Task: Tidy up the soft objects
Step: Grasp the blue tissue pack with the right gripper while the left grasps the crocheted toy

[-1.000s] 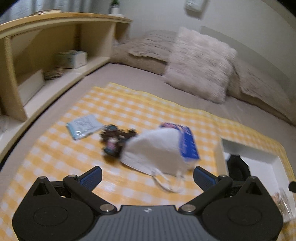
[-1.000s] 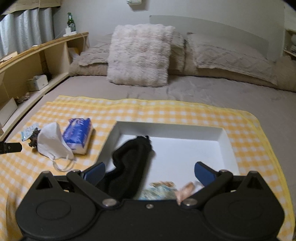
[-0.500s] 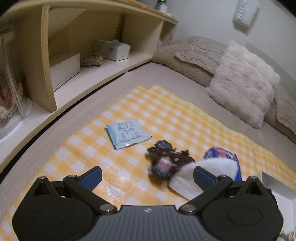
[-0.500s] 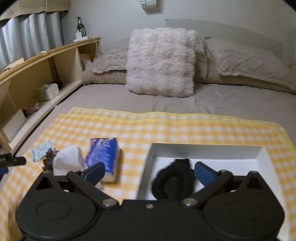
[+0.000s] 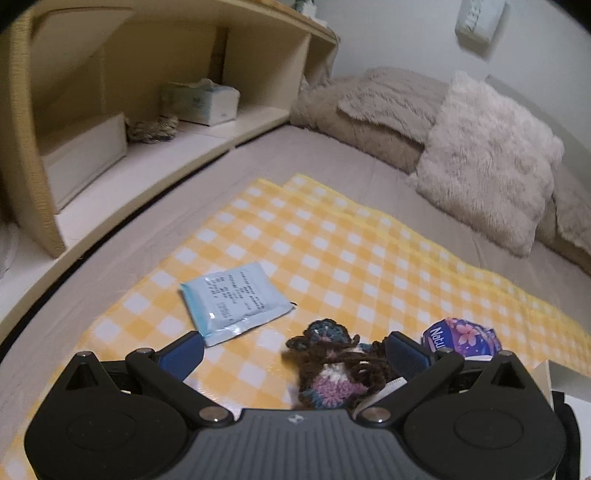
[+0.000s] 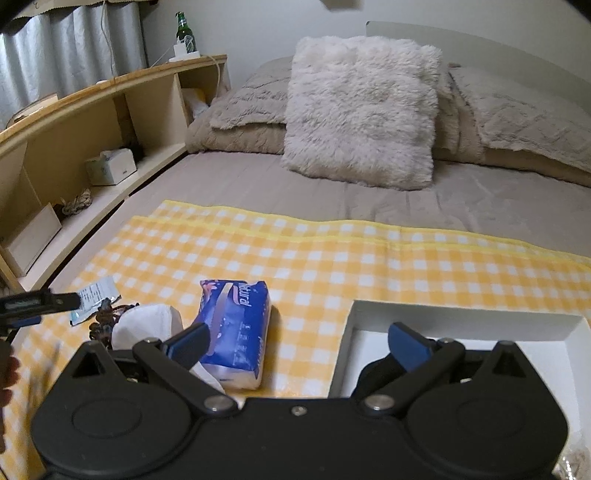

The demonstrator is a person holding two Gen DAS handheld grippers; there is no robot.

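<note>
A brown, purple and teal crocheted piece (image 5: 330, 363) lies on the yellow checked cloth (image 5: 332, 251), between the spread fingers of my open left gripper (image 5: 295, 350). A pale blue sachet (image 5: 232, 301) lies just left of it. At the right is the blue tissue pack (image 5: 461, 338), seen also in the right wrist view as the tissue pack (image 6: 236, 332) beside a white face mask (image 6: 147, 326). My right gripper (image 6: 299, 341) is open, above the cloth between the tissue pack and a white tray (image 6: 461, 314) holding a black cloth (image 6: 373, 376).
A wooden shelf unit (image 6: 92, 122) runs along the left with a tissue box (image 5: 201, 99), a rope coil (image 5: 155, 129) and a white box (image 5: 85, 158). Fluffy pillows (image 6: 362, 110) lie at the bed's head. A green bottle (image 6: 184, 33) stands on the shelf top.
My left gripper has swung left and moved down close to the crocheted piece, the mask sliding out of its view. My right gripper has pulled back and turned left from the tray toward the tissue pack.
</note>
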